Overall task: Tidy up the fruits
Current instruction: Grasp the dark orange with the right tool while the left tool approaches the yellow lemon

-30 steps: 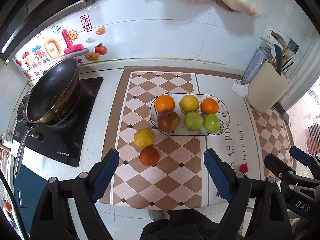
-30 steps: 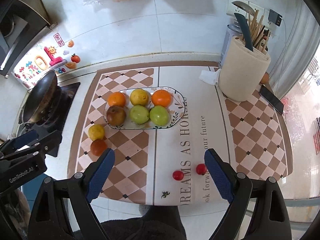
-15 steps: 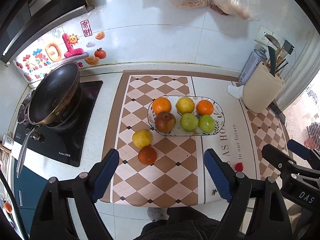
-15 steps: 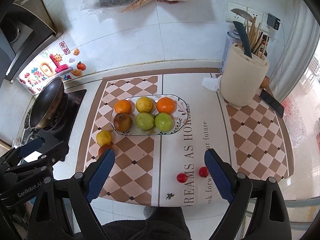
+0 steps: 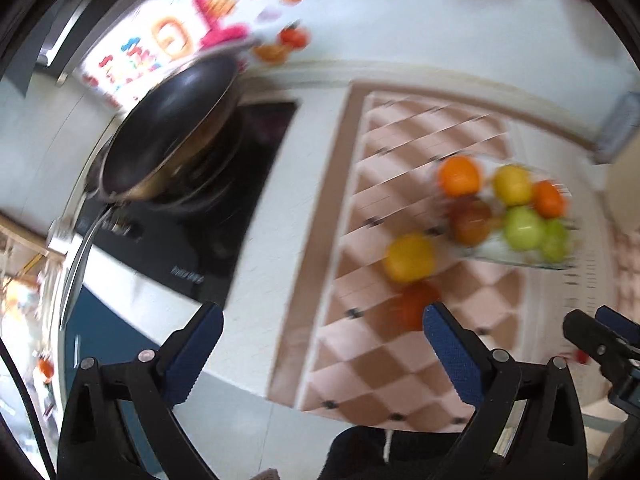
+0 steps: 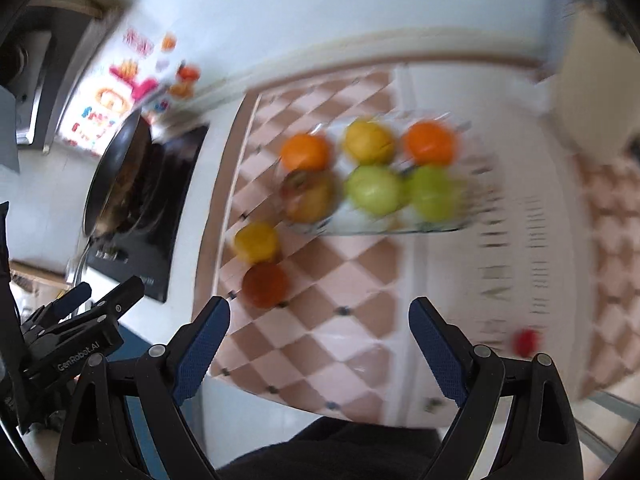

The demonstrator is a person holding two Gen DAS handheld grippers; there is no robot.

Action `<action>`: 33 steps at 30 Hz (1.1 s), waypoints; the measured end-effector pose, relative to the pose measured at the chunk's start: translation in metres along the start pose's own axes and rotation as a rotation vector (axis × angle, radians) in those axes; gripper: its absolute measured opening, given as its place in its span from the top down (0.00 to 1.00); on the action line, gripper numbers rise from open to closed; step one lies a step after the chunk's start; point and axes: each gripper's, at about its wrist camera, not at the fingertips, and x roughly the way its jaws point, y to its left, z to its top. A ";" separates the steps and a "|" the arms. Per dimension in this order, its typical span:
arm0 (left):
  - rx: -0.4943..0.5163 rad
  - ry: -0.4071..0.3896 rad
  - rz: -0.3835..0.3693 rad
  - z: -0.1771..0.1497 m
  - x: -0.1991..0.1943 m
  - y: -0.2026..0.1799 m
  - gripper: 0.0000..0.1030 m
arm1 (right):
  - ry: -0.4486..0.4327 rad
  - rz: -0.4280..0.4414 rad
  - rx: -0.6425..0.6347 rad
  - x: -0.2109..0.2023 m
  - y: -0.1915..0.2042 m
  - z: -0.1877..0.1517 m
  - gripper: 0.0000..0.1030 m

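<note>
Both views are blurring. The left gripper (image 5: 320, 320) has just been opening its jaws and is gaping wide over the checkered mat (image 5: 360, 360), nothing between them. The right gripper (image 6: 319, 316) is also standing open and empty. Six fruits are sitting in the tray (image 6: 380, 226) at centre frame; a yellow fruit (image 6: 256, 241) and a dark orange (image 6: 265, 284) are lying just left of it.

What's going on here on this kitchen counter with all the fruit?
A person holds a gripper in each hand over a checkered mat, sorting fruit. Six fruits already sit in the glass tray. A yellow fruit and a dark orange fruit lie on the mat beside it, and a small red fruit lies off to the right. The left gripper has just been opening its jaws, with nothing between them. The right gripper is open and empty too.
</note>
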 end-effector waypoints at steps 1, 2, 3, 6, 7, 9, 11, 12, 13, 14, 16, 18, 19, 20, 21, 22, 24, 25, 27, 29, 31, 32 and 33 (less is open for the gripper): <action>-0.007 0.017 0.017 0.000 0.008 0.005 0.01 | 0.035 0.018 -0.010 0.023 0.007 0.004 0.09; -0.017 0.039 0.035 -0.001 0.018 0.011 0.01 | 0.064 0.028 -0.013 0.041 0.011 0.006 0.09; -0.025 0.053 0.051 -0.002 0.026 0.016 0.01 | 0.094 0.041 -0.015 0.059 0.016 0.008 0.09; -0.044 0.103 0.084 -0.003 0.046 0.026 0.01 | 0.179 0.077 -0.015 0.109 0.030 0.012 0.10; -0.052 0.115 0.091 -0.003 0.052 0.029 0.01 | 0.204 0.085 -0.014 0.125 0.034 0.013 0.10; -0.059 0.141 0.099 -0.001 0.062 0.031 0.01 | 0.241 0.095 -0.019 0.147 0.041 0.013 0.13; -0.068 0.168 0.087 0.003 0.072 0.033 0.01 | 0.270 0.094 -0.037 0.164 0.049 0.012 0.28; -0.072 0.179 0.075 0.005 0.076 0.032 0.01 | 0.283 0.090 -0.050 0.170 0.051 0.010 0.37; -0.073 0.186 0.061 0.007 0.079 0.030 0.01 | 0.286 0.077 -0.061 0.172 0.052 0.008 0.41; -0.076 0.194 0.040 0.010 0.081 0.028 0.01 | 0.284 0.080 -0.067 0.172 0.052 0.007 0.43; -0.078 0.203 0.000 0.017 0.086 0.021 0.01 | 0.284 0.062 -0.071 0.168 0.046 0.005 0.43; -0.077 0.220 -0.056 0.027 0.093 0.010 0.01 | 0.270 0.051 -0.062 0.159 0.036 0.003 0.43; -0.075 0.227 -0.081 0.031 0.097 0.005 0.01 | 0.265 0.041 -0.054 0.154 0.028 0.002 0.43; -0.072 0.246 -0.122 0.036 0.104 -0.003 0.01 | 0.263 0.033 -0.044 0.148 0.021 0.002 0.43; -0.068 0.266 -0.155 0.040 0.111 -0.011 0.01 | 0.261 0.021 -0.033 0.142 0.012 0.002 0.43; -0.060 0.282 -0.183 0.043 0.116 -0.018 0.01 | 0.256 0.000 -0.022 0.136 -0.001 0.003 0.43; -0.032 0.325 -0.233 0.048 0.130 -0.036 0.01 | 0.244 -0.028 -0.004 0.127 -0.018 0.001 0.43; -0.020 0.333 -0.239 0.050 0.135 -0.042 0.01 | 0.239 -0.037 0.010 0.123 -0.026 0.001 0.43; 0.005 0.340 -0.259 0.052 0.143 -0.056 0.01 | 0.232 -0.055 0.034 0.116 -0.041 -0.001 0.43; 0.036 0.344 -0.271 0.054 0.149 -0.069 0.01 | 0.220 -0.068 0.062 0.111 -0.050 -0.001 0.43; 0.062 0.339 -0.278 0.056 0.154 -0.078 0.02 | 0.206 -0.082 0.079 0.107 -0.059 -0.001 0.43; 0.072 0.333 -0.283 0.056 0.155 -0.082 0.11 | 0.197 -0.088 0.087 0.105 -0.065 -0.001 0.43; 0.077 0.330 -0.291 0.056 0.156 -0.084 0.18 | 0.190 -0.092 0.093 0.103 -0.072 0.000 0.43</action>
